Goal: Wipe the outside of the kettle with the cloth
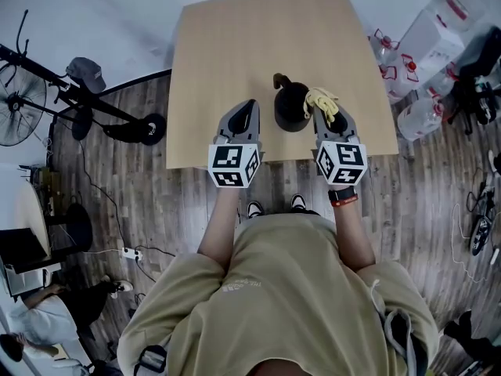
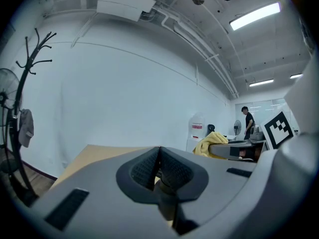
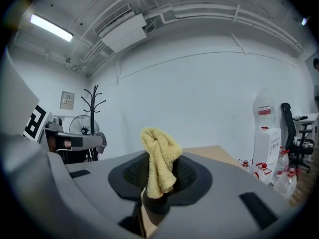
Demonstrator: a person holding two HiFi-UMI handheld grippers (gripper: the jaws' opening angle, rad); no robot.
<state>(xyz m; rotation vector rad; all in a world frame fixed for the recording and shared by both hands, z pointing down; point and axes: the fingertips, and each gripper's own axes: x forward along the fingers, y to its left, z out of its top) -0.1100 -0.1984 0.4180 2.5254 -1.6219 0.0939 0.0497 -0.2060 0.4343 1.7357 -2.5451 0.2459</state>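
So the wooden table has basically just the one thing on it, a dark kettle standing upright in the near half, with what looks like its spout or handle poking out toward the far side. It sits right between the two claws. The left gripper is just off the kettle's left side, and its jaws are pressed together with nothing in them, so it's doing nothing useful at the moment. The right gripper is on the kettle's right, pinched tight on a yellow terry cloth. The cloth is bunched up with a wad sticking out past the tips. From above that wad looks right up against the kettle's right wall, but I honestly can't tell if it's touching or just next to it. My read is that the wipe is only about to start or barely going. To do it well I'd lead with the loose wad and not the hard jaw tips, so fabric is what rubs the wall, then sweep around the curve in long passes from top to bottom. Keep the push light and sideways-balanced, since a kettle that isn't held will probably slide or spin. I'd bring the idle left claw against the opposite wall or the handle to brace it. Also watch the grip, because a bunched cloth can drag out of the jaws if it snags.
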